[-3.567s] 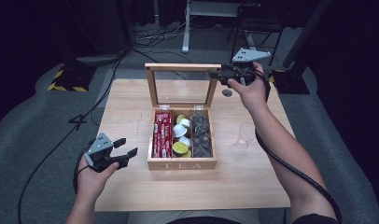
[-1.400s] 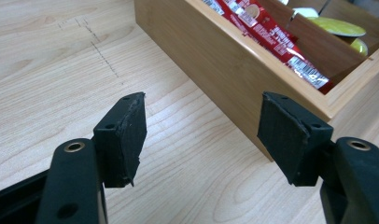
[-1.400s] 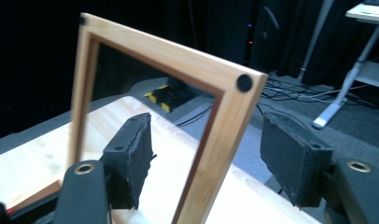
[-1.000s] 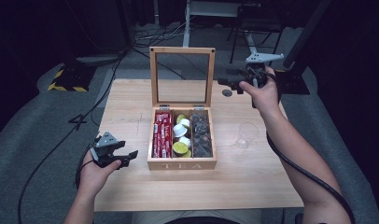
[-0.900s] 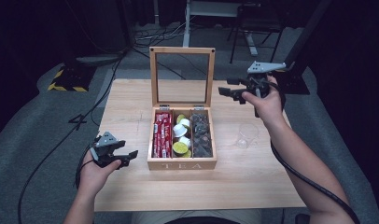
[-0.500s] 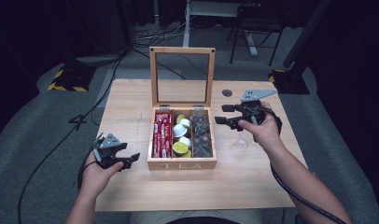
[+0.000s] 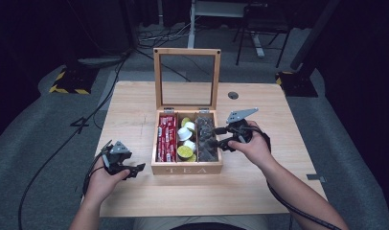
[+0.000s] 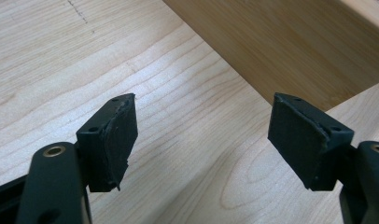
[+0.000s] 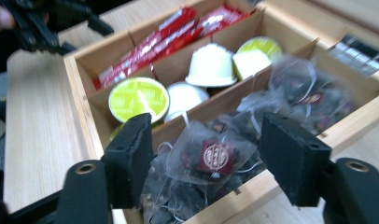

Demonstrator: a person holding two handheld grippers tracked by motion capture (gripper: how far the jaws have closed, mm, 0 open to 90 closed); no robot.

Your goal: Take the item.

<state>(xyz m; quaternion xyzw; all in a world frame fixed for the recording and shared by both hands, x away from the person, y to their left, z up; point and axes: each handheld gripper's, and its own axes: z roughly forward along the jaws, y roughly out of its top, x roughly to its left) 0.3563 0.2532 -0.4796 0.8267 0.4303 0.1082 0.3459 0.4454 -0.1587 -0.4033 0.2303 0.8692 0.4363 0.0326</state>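
Note:
A wooden tea box [image 7: 187,168] marked TEA stands mid-table, its glass lid [image 7: 187,77] upright. Inside lie red packets [image 7: 166,138] on the left, green and white capsules [image 7: 185,141] in the middle and dark tea bags [image 7: 206,139] on the right. My right gripper [image 7: 218,139] hovers open at the right compartment. In the right gripper view its jaws straddle a clear tea bag [image 9: 211,156] with a red label, without touching it. My left gripper [image 7: 135,171] rests open on the table by the box's front left corner, facing the box wall [image 8: 290,42], nothing between its jaws.
A round cable hole [image 7: 233,95] sits in the table [image 7: 135,110] behind the box. The left gripper [image 9: 47,23] shows far off in the right gripper view. Cables and chair legs lie on the floor beyond the far edge.
The lid went from tilted to fully upright. My right gripper left the lid's top right corner and came down and toward me to the tea bag compartment. The left gripper barely shifted.

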